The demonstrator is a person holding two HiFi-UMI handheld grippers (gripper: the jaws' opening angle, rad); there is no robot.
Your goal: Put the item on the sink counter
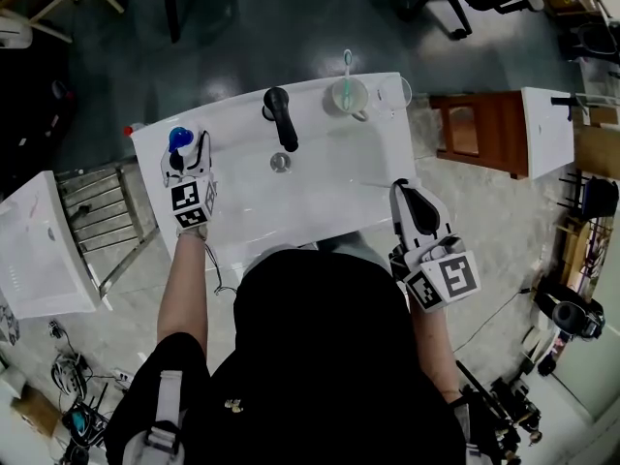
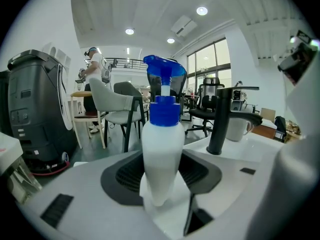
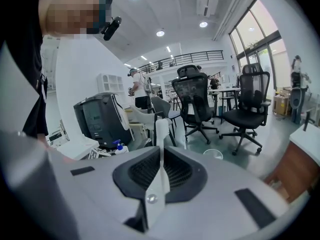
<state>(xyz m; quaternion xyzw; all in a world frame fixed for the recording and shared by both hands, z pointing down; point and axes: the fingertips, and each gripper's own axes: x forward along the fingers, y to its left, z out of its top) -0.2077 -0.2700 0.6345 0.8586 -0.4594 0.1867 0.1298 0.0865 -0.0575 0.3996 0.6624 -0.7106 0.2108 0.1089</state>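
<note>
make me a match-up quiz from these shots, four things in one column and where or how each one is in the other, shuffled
Things:
1. white plastic bottle with blue pump top
2. black metal faucet
3. white ceramic mug
4. right tool

Place or state:
a. jaws together, nothing held
b. back right of the white sink counter
c. gripped by the left tool
d. middle of the counter's back edge

Pairs: 1-c, 2-d, 3-b, 4-a
</note>
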